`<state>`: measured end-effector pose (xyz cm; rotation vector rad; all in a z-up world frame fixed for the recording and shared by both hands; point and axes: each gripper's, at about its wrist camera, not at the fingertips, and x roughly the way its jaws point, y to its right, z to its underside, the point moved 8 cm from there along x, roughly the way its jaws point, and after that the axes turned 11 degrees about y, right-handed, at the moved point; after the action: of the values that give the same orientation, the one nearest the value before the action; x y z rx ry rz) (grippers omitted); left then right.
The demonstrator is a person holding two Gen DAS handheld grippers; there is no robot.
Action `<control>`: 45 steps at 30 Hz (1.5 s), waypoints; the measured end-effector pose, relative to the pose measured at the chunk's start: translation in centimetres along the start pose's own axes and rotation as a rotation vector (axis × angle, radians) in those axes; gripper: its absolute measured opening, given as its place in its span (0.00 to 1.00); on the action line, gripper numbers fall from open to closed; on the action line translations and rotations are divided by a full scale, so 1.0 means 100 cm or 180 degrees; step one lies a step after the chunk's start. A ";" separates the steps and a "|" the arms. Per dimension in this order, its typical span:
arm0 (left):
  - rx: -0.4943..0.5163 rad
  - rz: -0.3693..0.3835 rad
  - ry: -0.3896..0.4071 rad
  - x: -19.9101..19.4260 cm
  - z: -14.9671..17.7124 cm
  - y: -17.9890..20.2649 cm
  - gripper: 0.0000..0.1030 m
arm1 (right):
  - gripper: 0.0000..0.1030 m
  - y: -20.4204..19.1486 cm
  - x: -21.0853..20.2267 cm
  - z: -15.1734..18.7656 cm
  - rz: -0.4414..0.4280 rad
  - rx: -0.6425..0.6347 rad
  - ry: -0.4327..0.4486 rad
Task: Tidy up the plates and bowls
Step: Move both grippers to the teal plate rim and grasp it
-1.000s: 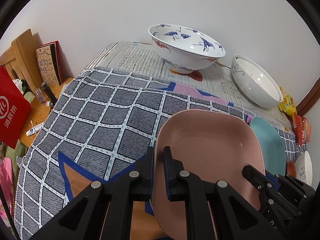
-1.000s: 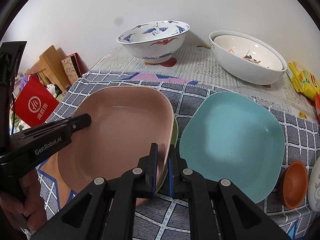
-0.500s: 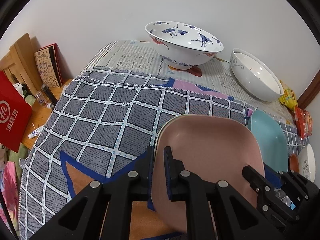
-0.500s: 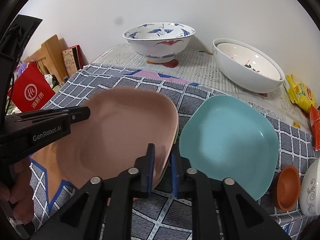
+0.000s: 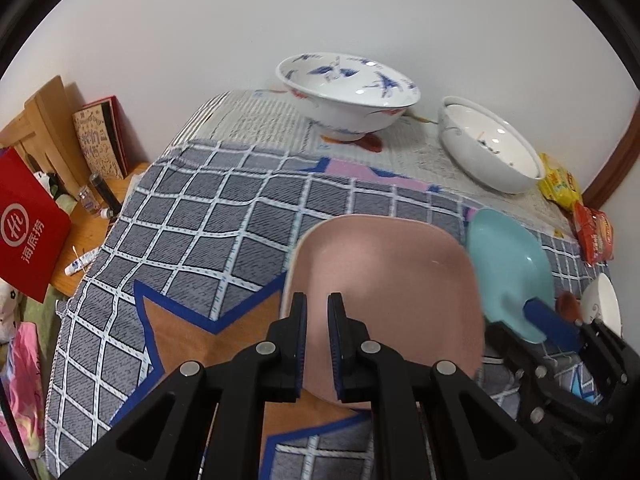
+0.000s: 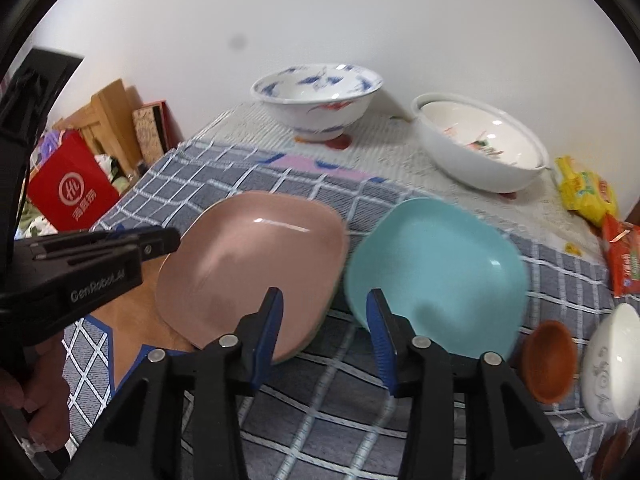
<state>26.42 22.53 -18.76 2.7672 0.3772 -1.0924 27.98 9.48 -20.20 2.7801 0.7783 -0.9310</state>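
Pink plate (image 5: 384,280): a matte, dusty-pink square plate with rounded corners, near the front edge of the bench, tilted up on its left side; in the right wrist view a green rim (image 6: 320,316) shows just beneath its right edge (a second plate, mostly hidden).
Left gripper (image 5: 317,312): black, with blue pads, its fingers close together and clamped on the pink plate's near left rim.
Right gripper (image 6: 326,312): its fingers are opening and stand apart; the pink plate's right edge sits by the left finger, and no pad presses on it.
Teal plate (image 6: 436,276): a pale teal square plate just right of the pink one, toward the bench's right edge, its far side tilted up.
Bench cover: a grey cloth with a white grid (image 5: 192,216) over the front and middle, with orange and blue patches at the front; a pale printed cloth covers the back.
Crane bowl (image 5: 348,96): a large white bowl with blue birds, at the back edge of the bench, near the wall.
White bowl (image 5: 490,152): a wide white bowl at the back right corner, leaning toward the camera.
Small dishes: a little brown dish (image 6: 546,360) and a small white bowl (image 6: 610,364) side by side at the right front corner.
Snack packets: yellow (image 6: 586,190) and red (image 6: 626,260) packets along the right edge.
Person: a hand (image 6: 32,392) holds the left gripper's handle at the lower left of the right wrist view.
Beside the bench: a red paper bag (image 5: 28,224) on the left.
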 end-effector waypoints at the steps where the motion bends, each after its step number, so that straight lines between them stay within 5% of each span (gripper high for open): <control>1: 0.0016 0.0014 0.0012 -0.003 0.000 0.004 0.21 | 0.42 0.005 -0.004 -0.001 0.0030 0.0014 0.0014; 4: 0.0073 0.0044 0.0132 -0.016 -0.004 0.020 0.36 | 0.42 0.027 -0.020 -0.005 0.0132 0.0100 0.0068; 14: 0.0248 0.0170 0.0297 -0.031 -0.017 0.083 0.44 | 0.43 0.118 -0.061 -0.003 0.0563 0.0406 0.0160; 21: 0.0402 0.0218 0.0267 -0.018 -0.023 0.123 0.46 | 0.43 0.156 -0.068 0.001 0.0551 0.0627 0.0115; 45: 0.0643 0.0200 -0.0075 0.081 -0.033 0.154 0.49 | 0.40 0.162 0.039 0.004 0.0200 0.0713 -0.0242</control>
<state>38.62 9.95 -21.35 2.9133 0.1847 -1.2086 38.53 -2.89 -23.77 2.9158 0.6061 -1.1712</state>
